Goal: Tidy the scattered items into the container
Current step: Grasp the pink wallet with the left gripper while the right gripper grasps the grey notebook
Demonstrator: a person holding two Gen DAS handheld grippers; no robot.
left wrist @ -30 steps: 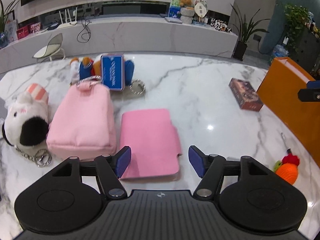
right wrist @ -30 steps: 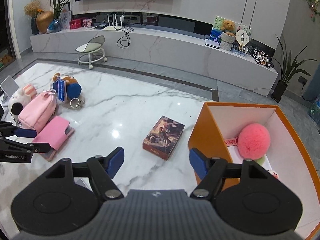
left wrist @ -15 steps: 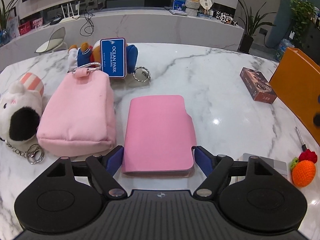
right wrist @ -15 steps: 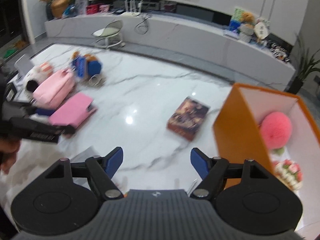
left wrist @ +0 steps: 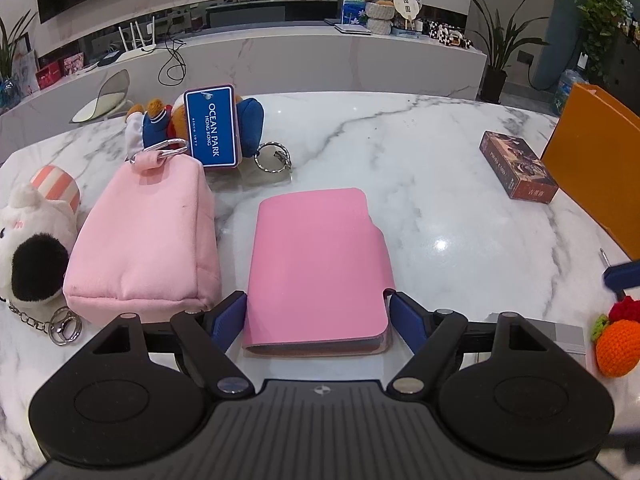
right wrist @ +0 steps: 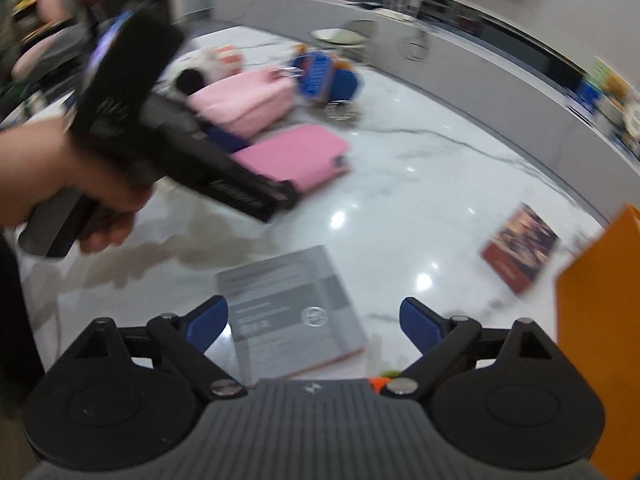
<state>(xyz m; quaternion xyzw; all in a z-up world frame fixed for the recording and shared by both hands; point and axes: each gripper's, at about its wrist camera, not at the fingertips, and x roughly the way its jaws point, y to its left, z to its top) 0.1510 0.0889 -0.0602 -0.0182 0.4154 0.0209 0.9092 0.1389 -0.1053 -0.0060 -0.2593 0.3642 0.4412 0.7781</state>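
Jaws of the left gripper [left wrist: 318,314], just widened, straddle the pink wallet [left wrist: 318,264] without pressing, while the right gripper [right wrist: 314,322], jaws also just spread, frames a grey booklet [right wrist: 292,304] on the table [right wrist: 420,184].

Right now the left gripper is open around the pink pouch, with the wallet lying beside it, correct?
Not quite. The left gripper is open around the pink wallet, its near end between the fingers; its jaws have just been opening. The pink pouch is the one lying beside it. The left wrist view shows this.
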